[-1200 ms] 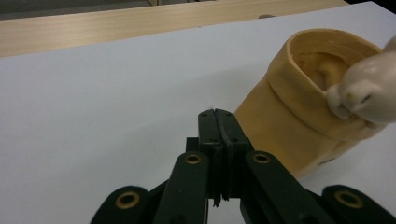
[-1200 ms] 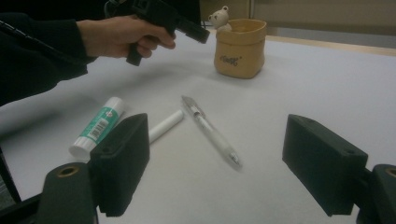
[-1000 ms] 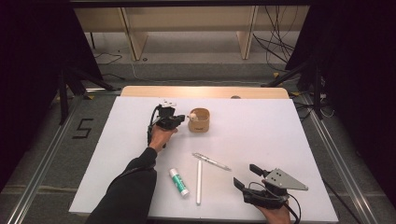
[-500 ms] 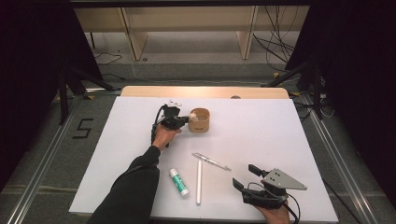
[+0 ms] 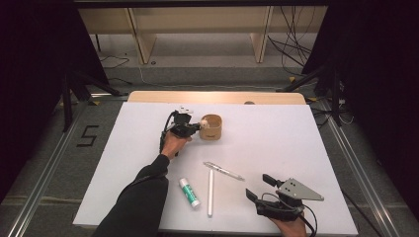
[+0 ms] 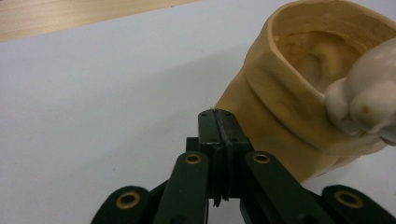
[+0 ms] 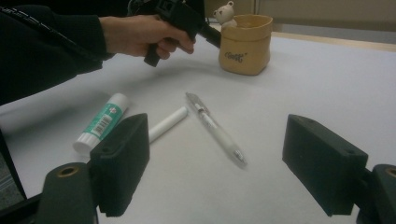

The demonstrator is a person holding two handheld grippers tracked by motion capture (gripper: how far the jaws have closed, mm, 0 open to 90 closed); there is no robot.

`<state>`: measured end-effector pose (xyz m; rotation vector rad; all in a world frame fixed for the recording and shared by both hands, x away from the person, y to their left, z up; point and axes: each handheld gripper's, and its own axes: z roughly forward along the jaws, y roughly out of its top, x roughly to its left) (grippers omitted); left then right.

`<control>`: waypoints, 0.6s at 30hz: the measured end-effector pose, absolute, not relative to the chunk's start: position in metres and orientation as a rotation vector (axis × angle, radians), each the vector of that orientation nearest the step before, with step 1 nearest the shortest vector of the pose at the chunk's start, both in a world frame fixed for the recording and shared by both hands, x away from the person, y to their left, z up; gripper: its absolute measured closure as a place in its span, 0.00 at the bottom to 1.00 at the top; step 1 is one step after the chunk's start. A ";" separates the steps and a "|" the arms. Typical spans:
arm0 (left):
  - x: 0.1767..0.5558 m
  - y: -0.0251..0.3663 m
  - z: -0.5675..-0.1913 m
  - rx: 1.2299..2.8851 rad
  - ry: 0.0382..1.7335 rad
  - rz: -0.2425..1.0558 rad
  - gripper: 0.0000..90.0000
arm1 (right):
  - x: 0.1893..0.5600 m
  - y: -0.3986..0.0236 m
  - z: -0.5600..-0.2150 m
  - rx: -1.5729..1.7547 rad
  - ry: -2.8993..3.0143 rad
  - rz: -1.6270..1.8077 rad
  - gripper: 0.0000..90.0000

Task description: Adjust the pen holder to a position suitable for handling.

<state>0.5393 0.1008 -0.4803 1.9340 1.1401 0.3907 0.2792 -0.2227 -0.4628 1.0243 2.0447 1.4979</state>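
White tabletop (image 5: 306,143): left hand-held gripper (image 5: 193,129) pinched together beside tan cup (image 5: 212,127); right hand-held gripper (image 5: 261,188) gapes wide

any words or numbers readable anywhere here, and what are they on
"5": black figure on the floor left of the table.
Dark lettering on the tan cup: a short word, too blurred to read for certain.
Green and white label on the glue stick: print is there, too small to read.
Pen and white stick: no text that I can make out.
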 end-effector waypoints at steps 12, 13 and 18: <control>0.536 0.098 -0.478 1.952 1.138 0.413 0.99 | 0.280 -0.222 -0.463 1.024 2.045 1.499 0.27; 0.535 0.097 -0.478 1.950 1.129 0.402 0.99 | 0.280 -0.222 -0.463 1.025 2.046 1.497 0.27; 0.533 0.092 -0.477 1.954 1.129 0.399 0.99 | 0.280 -0.222 -0.463 1.026 2.045 1.498 0.27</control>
